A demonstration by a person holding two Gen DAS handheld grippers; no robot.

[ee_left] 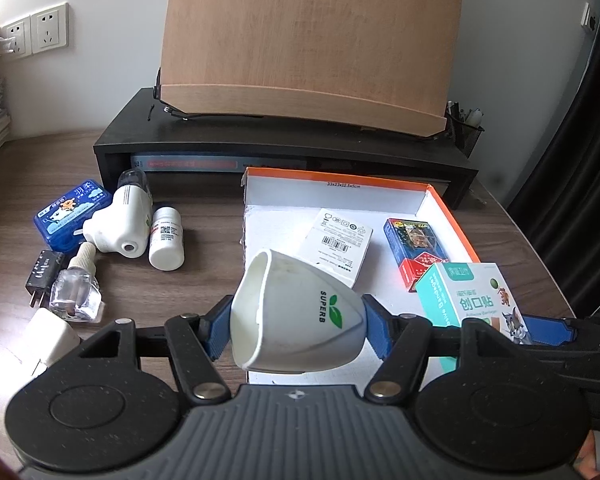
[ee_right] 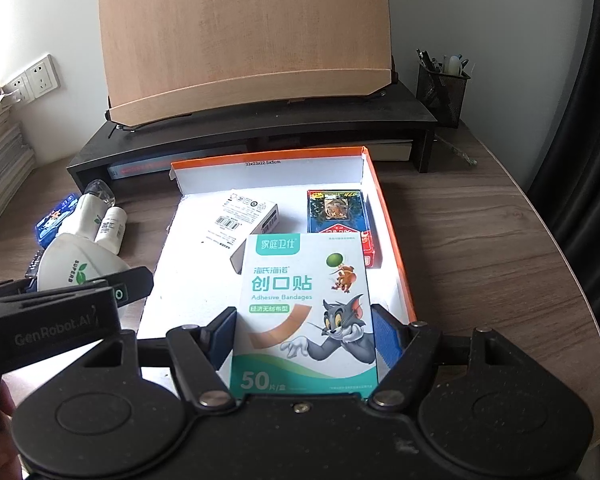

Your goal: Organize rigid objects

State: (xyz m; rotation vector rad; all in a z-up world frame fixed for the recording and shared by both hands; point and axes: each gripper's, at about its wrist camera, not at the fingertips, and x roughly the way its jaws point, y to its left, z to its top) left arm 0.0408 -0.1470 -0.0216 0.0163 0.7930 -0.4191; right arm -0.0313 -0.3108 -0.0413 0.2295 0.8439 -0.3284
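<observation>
**White plastic cup and card box, both held at the tray**

White plastic cone-shaped cup (ee_left: 296,316) sits pinched across its walls in the left hand-held gripper (ee_left: 294,330), at the orange-rimmed white tray (ee_left: 460,236)'s near-left corner. Rigid but smooth: likely slippery. The right hand-held gripper (ee_right: 304,340) clamps the light teal cardboard bandage box (ee_right: 304,304) by its side edges over the tray; hard squeezing could dent it.

This looks like a desk in a home study or office. A wooden desk (ee_right: 480,240) holds a black shelf (ee_right: 260,120), a cup of pens (ee_right: 442,84) and stacked papers (ee_right: 0,164). Wall plugs (ee_left: 36,34) sit nearby.
</observation>
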